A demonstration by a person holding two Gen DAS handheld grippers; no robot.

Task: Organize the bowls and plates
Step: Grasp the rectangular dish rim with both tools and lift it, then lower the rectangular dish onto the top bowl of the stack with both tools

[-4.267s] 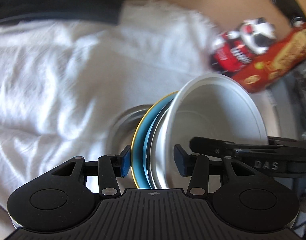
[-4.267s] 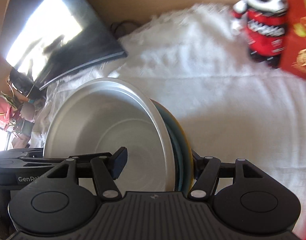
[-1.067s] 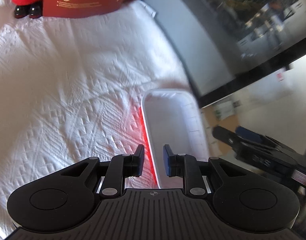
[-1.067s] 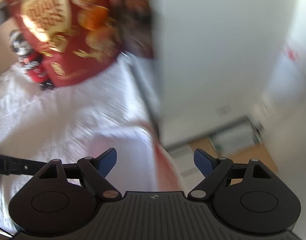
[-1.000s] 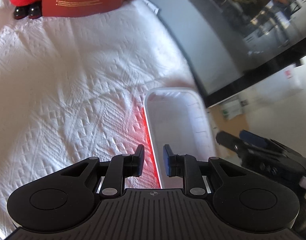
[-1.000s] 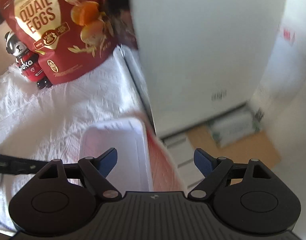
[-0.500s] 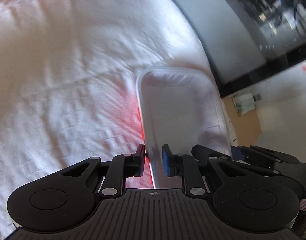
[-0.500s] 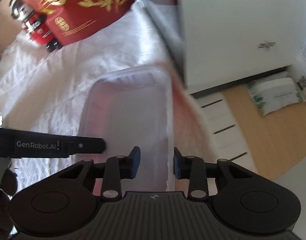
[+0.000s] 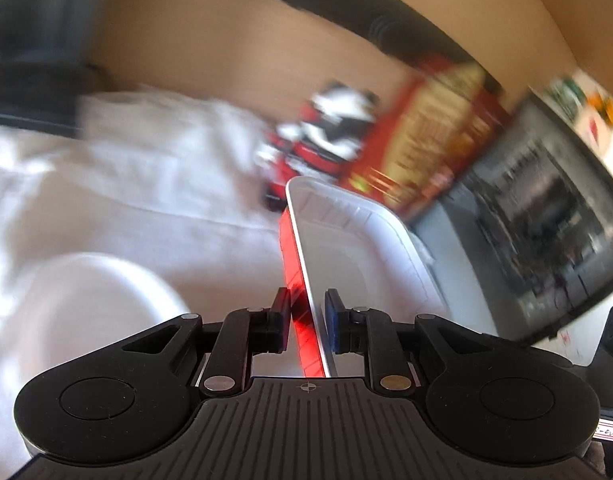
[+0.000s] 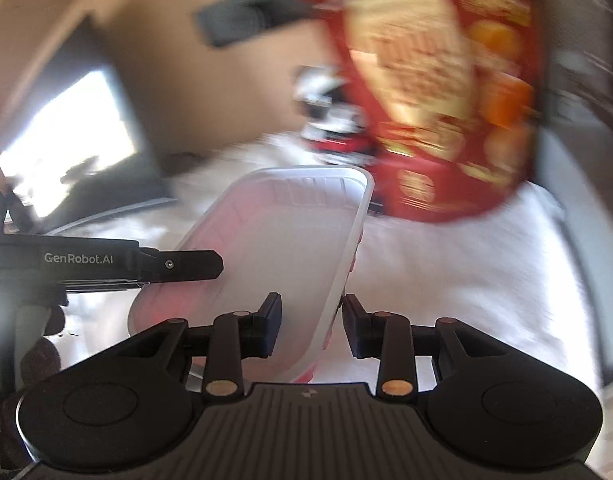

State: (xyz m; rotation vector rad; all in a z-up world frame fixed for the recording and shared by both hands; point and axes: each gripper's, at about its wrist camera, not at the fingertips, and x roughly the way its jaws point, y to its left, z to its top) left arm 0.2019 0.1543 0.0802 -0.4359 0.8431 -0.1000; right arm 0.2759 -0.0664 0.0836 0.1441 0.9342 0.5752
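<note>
Tray point(image 9: 358, 248) carried off the bench by both grippers, long axis running away from them.
Left gripper point(image 9: 307, 327) and right gripper point(image 10: 311, 322) have their jaws clamped on opposite long rims; white bowl point(image 9: 90, 304) sits lower left.

left gripper point(image 9: 307, 326), right gripper point(image 10: 311, 326), jaws clamped

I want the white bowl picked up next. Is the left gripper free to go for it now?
Probably not: the left gripper is shut on the rim of the rectangular white tray, which the right gripper grips too. The white bowl lies uncovered beside it.
</note>
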